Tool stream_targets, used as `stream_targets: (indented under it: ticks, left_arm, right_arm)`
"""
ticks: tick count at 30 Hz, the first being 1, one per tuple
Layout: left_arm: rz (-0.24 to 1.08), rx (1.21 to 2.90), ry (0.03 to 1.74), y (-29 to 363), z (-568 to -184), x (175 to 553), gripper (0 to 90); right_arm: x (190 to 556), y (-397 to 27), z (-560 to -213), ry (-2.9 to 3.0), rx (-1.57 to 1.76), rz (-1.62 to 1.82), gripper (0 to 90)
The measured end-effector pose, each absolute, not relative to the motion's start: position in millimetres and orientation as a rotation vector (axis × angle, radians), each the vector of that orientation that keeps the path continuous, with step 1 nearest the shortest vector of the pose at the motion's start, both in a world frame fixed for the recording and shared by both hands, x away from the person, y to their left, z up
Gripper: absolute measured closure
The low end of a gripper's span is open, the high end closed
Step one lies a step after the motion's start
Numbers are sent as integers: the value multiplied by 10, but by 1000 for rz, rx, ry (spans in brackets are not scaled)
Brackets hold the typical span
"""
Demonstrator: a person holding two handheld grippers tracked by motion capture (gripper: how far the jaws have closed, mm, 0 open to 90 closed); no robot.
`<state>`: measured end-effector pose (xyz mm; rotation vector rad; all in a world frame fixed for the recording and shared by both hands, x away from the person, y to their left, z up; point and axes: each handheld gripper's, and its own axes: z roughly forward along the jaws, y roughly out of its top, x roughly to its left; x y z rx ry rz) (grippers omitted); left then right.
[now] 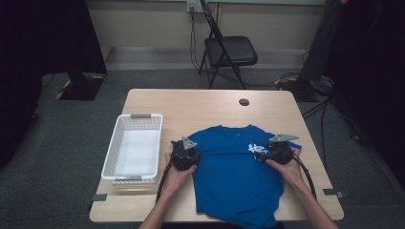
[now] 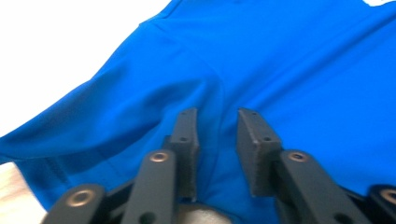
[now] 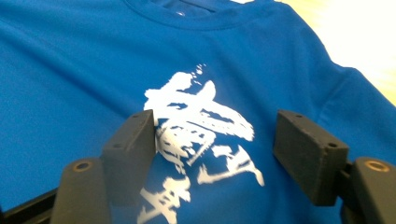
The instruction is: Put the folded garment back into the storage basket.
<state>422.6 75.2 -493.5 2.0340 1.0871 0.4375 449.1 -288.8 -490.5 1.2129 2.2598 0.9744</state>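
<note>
i'm keeping the left gripper (image 2: pixel 217 140) low over the blue t-shirt (image 1: pixel 236 164) at its sleeve seam, jaws narrowly parted with a raised ridge of cloth between them but not pinched, probably setting up a fold. i'm holding the right gripper (image 3: pixel 215 154) wide and empty over the white print (image 3: pixel 201 126) near the other sleeve. the shirt is lying flat on the table (image 1: pixel 200 102) beside the white basket (image 1: pixel 136 119), likely its destination.
</note>
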Motion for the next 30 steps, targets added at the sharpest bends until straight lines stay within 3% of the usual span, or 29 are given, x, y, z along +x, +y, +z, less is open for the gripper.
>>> stream_targets:
  ticks: [9, 19, 23, 30]
  left_arm:
    - [356, 2008, 930, 650, -4787, 4059, 567]
    - [279, 2018, 857, 536, -4631, 3852, 335]
    - [280, 2012, 837, 557, -4580, 3731, 203]
    - [241, 2047, 807, 583, -4598, 3579, 261]
  right_arm:
    - [4218, -3014, -4585, 2231, 1182, 1049, 305]
    - [3898, -3146, -4462, 2229, 1186, 1125, 207]
    - [3774, -3167, -4456, 2235, 1181, 1150, 189]
    - [3560, -3081, -4493, 2291, 1152, 1174, 190]
